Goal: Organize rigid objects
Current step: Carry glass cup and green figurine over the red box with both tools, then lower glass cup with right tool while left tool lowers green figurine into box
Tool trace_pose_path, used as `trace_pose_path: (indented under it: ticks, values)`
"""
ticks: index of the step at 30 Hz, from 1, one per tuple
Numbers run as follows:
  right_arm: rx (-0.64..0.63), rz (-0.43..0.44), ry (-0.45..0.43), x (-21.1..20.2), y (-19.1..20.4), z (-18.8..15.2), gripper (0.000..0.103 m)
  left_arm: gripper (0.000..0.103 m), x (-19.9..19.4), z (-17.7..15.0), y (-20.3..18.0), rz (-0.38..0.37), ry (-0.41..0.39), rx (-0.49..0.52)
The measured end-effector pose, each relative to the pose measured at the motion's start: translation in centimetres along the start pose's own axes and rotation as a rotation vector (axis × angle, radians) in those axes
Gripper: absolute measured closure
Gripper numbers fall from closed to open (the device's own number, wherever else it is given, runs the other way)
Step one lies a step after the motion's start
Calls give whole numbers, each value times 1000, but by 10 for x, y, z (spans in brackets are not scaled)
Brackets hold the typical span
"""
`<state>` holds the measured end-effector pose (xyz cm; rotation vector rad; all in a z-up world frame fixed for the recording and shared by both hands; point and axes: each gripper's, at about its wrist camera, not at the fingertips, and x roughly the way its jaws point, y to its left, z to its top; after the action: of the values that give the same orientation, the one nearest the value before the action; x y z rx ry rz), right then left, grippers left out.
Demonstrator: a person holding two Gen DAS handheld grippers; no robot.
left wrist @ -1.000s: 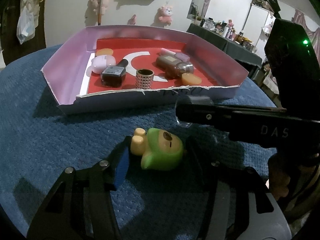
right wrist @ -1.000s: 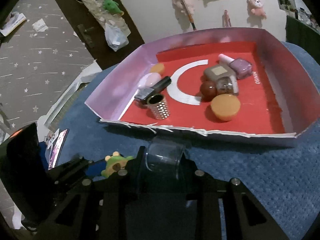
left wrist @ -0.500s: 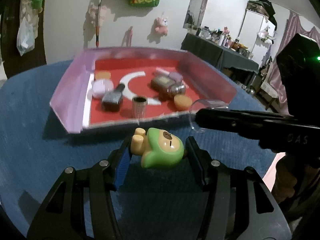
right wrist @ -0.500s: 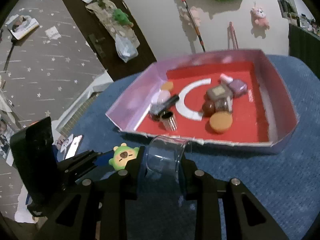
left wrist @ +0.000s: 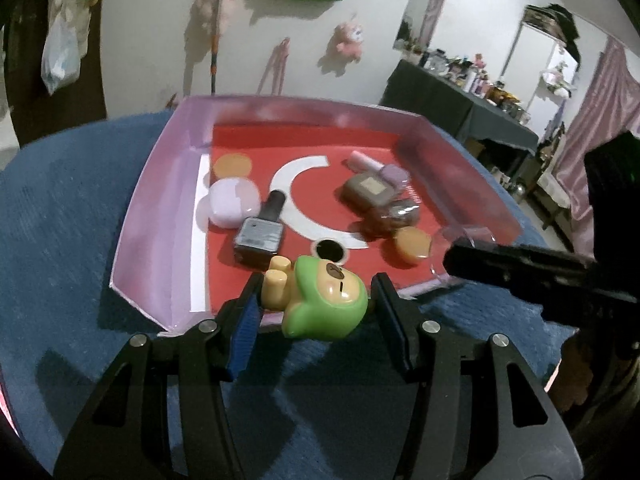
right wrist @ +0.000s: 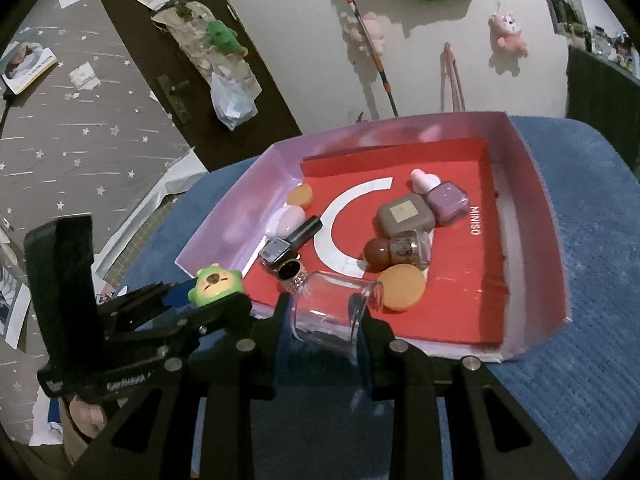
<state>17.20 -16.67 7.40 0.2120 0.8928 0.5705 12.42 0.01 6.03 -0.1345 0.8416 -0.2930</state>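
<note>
Most of the sorting looks done already: the pink-walled tray (right wrist: pixel 532 184) with its red floor holds a cluster of small rigid things — a lilac nail-polish bottle (right wrist: pixel 446 202), a taupe square compact (right wrist: pixel 406 214), a brown-capped glass bottle (right wrist: pixel 398 250), two orange discs, a pale lilac case (left wrist: pixel 234 204), a dark polish bottle (left wrist: pixel 262 232) and a small metal ring (right wrist: pixel 289 270) close to the tray's near wall. What seems left is the pair of items in the air at that near wall. The left gripper (left wrist: pixel 316 304) is clamped on a green bear figurine (left wrist: pixel 324 304), which hangs just over the tray's near edge, lying tilted with its tan feet pointing into the tray; it is glossy hard plastic, green hood around a tan face. The right gripper (right wrist: pixel 324 320) is closed on a clear plastic cup (right wrist: pixel 332 312), held on its side with its open mouth toward the tray's floor, just above the near wall beside an orange disc (right wrist: pixel 401 287). Neither item is set down yet — both, I judge, only need lowering and releasing inside the tray, which rests on a blue textured cloth (right wrist: pixel 592 320).
</note>
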Motion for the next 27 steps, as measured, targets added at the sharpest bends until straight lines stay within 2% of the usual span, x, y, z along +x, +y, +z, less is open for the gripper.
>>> trace_pose_path:
  ticks: [2,7,12,17,20,27]
  values:
    - [3,13,19,10,-1,2,72,51,7,3,6,-18,28,-20]
    - [10,31,57,31,-2,7,72,51,20,11,12,1,59,-25]
    - [25,46,104,47,-6,6,72,51,39,9,21,-41,110,-56]
    - [12,-14,113,54,-12,7,72,51,44,13,20,-55,93,-60]
    - [2,-92,90,52,-19,7,72,51,48,15,18,-54,82,-55]
    - [-15,-141,84,54,-23,7,72,51,51,15,13,-33,63,-33]
